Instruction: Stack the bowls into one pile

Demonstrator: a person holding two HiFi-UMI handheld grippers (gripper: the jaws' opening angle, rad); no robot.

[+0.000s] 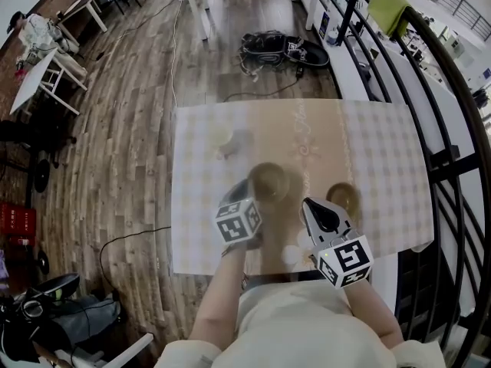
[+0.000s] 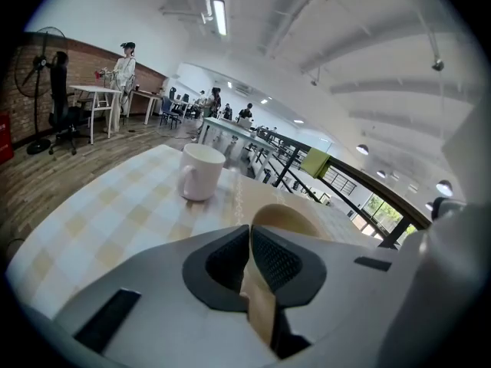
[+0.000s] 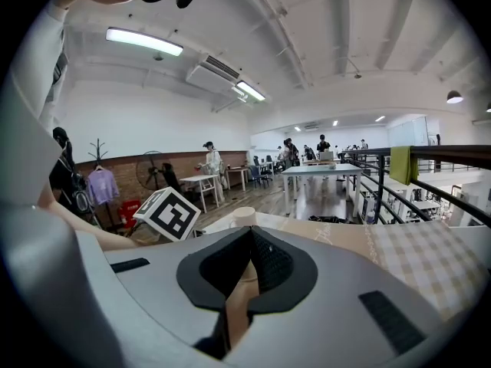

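Note:
Two tan bowls are on the checked table. My left gripper is shut on the near rim of the middle bowl. In the left gripper view, that bowl rises just past the left gripper, its wall pinched between the pads. The second bowl sits alone to the right. My right gripper hovers just left of it and apart from it. In the right gripper view the right gripper has its jaws together, with only tan table showing below them.
A white mug stands at the table's far left, also seen as the mug and the mug. Black railing runs along the right side. Bags and cables lie on the wooden floor beyond the table.

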